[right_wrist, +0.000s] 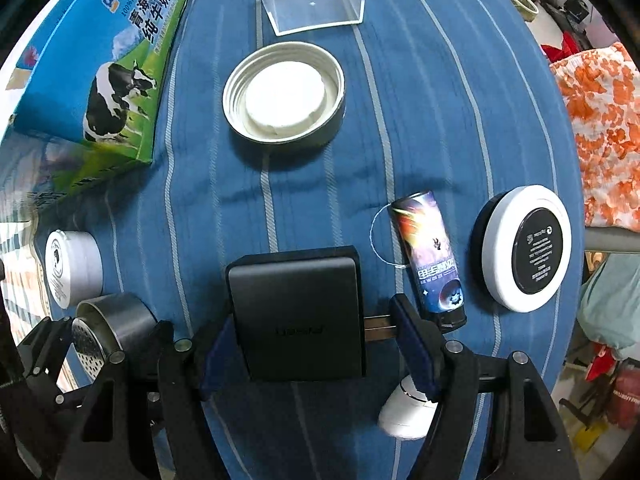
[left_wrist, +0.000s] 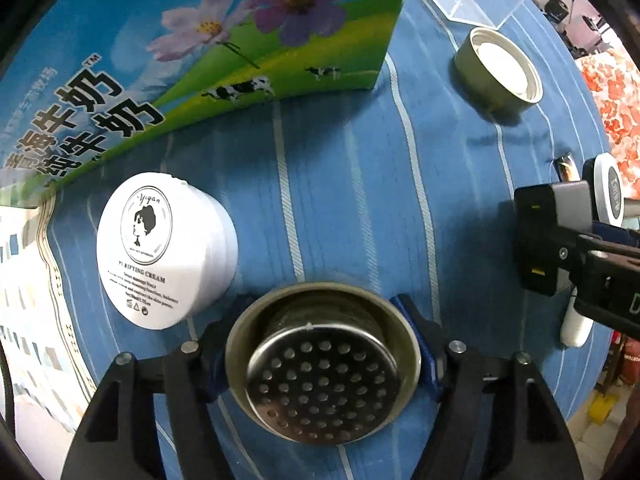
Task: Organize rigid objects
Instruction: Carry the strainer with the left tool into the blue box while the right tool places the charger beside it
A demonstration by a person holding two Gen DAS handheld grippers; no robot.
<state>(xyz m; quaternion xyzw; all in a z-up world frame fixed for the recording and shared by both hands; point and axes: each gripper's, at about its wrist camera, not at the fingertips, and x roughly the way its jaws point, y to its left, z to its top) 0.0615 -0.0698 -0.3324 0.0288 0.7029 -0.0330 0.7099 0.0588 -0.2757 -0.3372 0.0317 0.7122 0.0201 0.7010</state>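
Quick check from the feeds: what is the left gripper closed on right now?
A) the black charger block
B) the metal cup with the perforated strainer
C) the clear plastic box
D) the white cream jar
B: the left gripper has a finger pressed on each side of the metal strainer cup, while the white cream jar stands apart on the blue striped cloth.

Blue tablecloth [right_wrist: 432, 128] with pale vertical stripes, covering the whole work surface. Orange-and-white floral fabric [right_wrist: 600, 136] heaped beyond the table's right edge; same fabric at the right edge of the left wrist view. Pale teal cloth [right_wrist: 608, 308] below it. Red cylinder [right_wrist: 626, 396], partly hidden, low on the floor at right.
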